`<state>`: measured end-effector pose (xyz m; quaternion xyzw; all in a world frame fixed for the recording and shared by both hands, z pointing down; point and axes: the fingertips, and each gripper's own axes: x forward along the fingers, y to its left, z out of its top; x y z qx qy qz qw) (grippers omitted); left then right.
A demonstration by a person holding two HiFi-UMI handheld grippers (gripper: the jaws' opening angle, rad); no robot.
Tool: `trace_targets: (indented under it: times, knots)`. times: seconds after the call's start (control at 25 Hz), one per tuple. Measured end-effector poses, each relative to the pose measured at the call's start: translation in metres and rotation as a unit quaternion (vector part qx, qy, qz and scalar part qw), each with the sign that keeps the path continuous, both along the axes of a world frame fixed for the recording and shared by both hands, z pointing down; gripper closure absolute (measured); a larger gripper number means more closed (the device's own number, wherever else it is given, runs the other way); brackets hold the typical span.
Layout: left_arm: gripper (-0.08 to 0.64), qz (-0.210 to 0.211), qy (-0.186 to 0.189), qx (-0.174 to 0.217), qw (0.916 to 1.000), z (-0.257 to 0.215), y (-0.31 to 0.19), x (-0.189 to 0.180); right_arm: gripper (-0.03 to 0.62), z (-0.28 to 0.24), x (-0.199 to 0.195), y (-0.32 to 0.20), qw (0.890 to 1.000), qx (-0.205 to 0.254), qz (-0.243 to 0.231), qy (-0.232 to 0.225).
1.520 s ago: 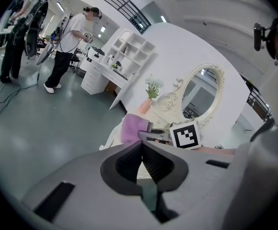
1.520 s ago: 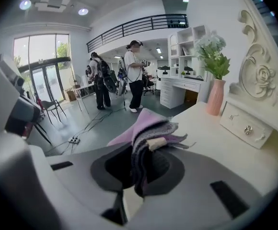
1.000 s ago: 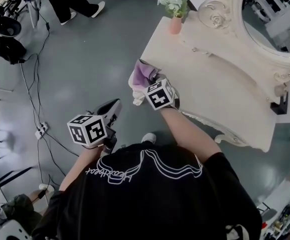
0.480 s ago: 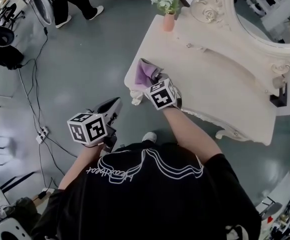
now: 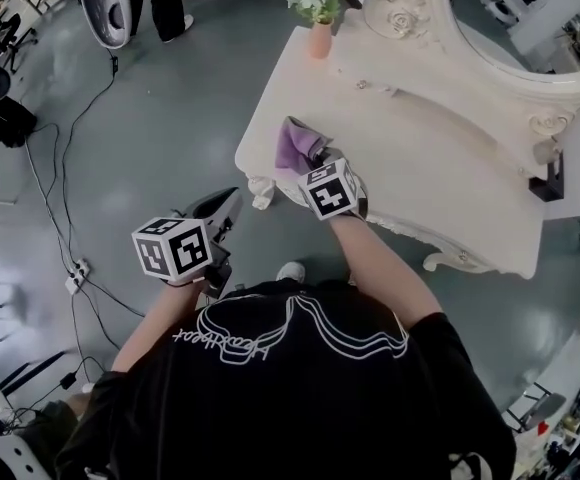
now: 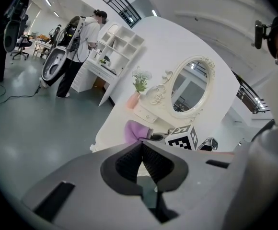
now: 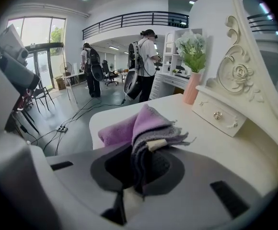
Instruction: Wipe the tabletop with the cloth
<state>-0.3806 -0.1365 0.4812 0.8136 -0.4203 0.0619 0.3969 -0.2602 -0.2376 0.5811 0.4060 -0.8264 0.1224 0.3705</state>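
Cream tabletop (image 5: pixel 450 183) under an ornate mirror (image 5: pixel 530 18): near its left corner lies the cloth (image 5: pixel 292 146), purple, fuzzy, bunched into folds (a greyish frayed edge shows), pinched fast in the right gripper (image 5: pixel 312 164). The left gripper (image 5: pixel 228 206) hangs off the table, jaws together, empty.

No word, number or brand reads clearly. A white script line (image 5: pixel 220 346) runs across the back of the black shirt (image 5: pixel 300 408), upside down and too loose to make out. The left cube (image 5: pixel 173 251) and right cube (image 5: pixel 330 190) carry black-and-white square markers, not lettering.
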Motion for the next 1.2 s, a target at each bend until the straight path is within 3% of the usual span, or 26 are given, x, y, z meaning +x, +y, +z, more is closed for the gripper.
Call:
trace_targets:
  times: [1.2]
  knots:
    - [0.556, 0.076, -0.008, 0.027, 0.9967, -0.015, -0.012, 0.088, 0.548, -0.001, 0.130, 0.038, 0.997, -0.007, 0.070, 0.004]
